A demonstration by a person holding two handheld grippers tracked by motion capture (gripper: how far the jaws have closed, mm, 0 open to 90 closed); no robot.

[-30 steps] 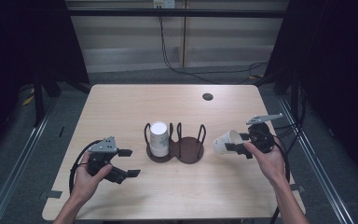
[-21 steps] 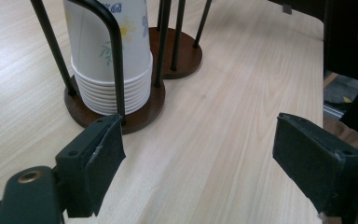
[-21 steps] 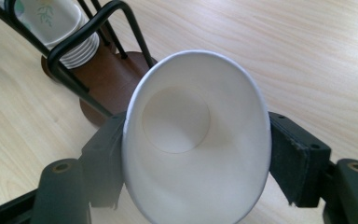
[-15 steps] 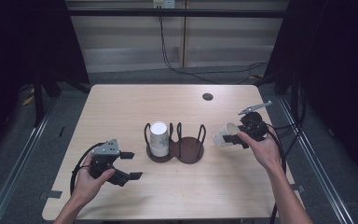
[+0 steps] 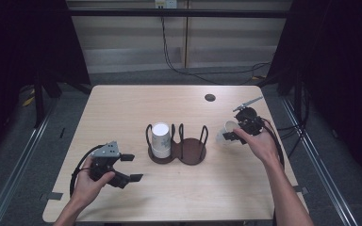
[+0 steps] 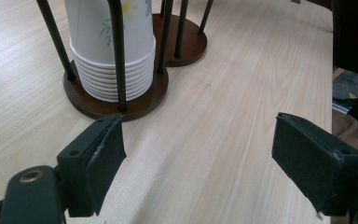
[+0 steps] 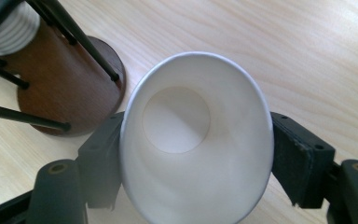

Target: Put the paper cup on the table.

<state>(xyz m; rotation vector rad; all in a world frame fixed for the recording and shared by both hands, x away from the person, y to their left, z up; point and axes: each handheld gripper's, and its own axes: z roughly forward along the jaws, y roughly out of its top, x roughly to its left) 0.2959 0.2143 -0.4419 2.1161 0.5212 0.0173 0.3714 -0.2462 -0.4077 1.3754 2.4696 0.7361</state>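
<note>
In the high view, the right gripper (image 5: 230, 135) is carrying the paper cup (image 5: 227, 130) farther from the holder (image 5: 179, 151) than earlier, above the counter (image 5: 122, 108). In the right gripper view, the cup (image 7: 196, 140) is sitting between jaws that have just been opening, both touching its sides. In the left gripper view, the jaws are standing wide open and empty.

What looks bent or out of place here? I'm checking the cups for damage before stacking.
The paper cup between the right gripper jaws has its rim squeezed into an oval. The stack of cups sits upright in the holder; nothing spilled.
</note>
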